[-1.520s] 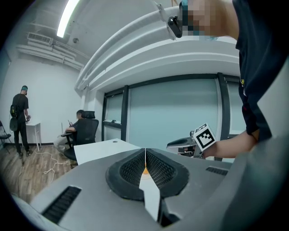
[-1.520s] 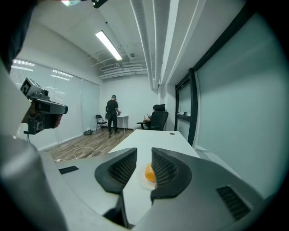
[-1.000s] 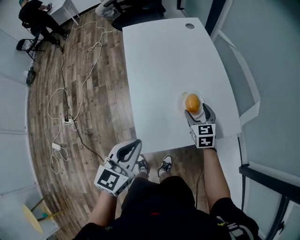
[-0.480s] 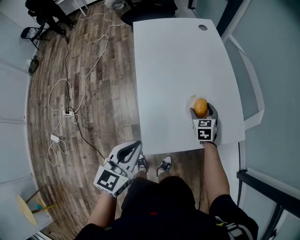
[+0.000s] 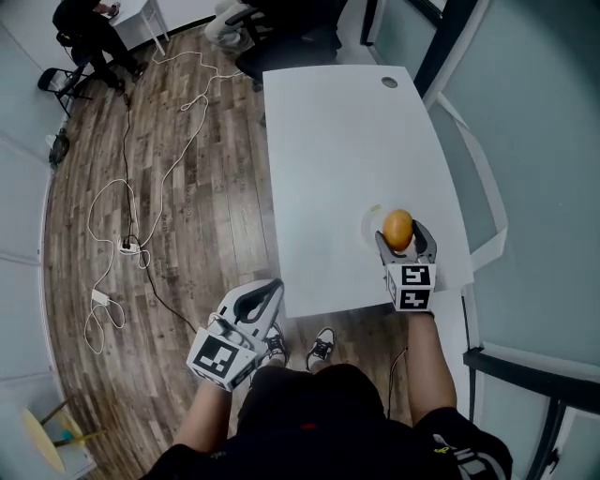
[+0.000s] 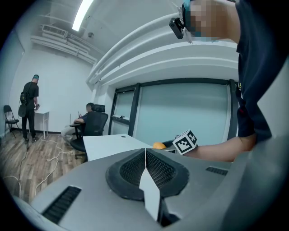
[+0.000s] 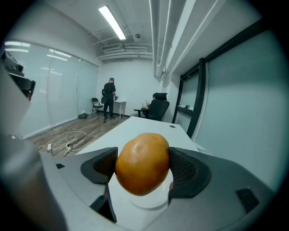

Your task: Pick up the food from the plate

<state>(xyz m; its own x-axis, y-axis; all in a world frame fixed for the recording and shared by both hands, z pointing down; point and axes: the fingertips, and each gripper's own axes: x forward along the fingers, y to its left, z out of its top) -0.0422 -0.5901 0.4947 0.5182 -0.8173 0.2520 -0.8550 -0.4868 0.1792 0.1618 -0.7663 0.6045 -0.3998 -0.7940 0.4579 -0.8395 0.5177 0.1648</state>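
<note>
An orange fruit (image 5: 398,229) (image 7: 142,163) sits between the jaws of my right gripper (image 5: 401,237) (image 7: 142,168), which is shut on it and holds it just above a small white plate (image 5: 372,222) (image 7: 145,200) near the table's right front corner. In the left gripper view the fruit (image 6: 158,145) shows small beside the right gripper's marker cube (image 6: 185,141). My left gripper (image 5: 263,296) (image 6: 145,168) hangs off the table's front left, above the floor, its jaws pressed together with nothing between them.
The white table (image 5: 328,141) has a cable hole (image 5: 389,82) at its far end. Cables (image 5: 141,187) trail over the wood floor on the left. An office chair (image 5: 281,33) stands beyond the table, and a person (image 5: 89,28) is at a small desk far left. A glass wall (image 5: 525,187) runs on the right.
My right gripper moved onto the fruit, shut on it and raised it off the plate. The head view shifted slightly. The left gripper stayed where it was.
</note>
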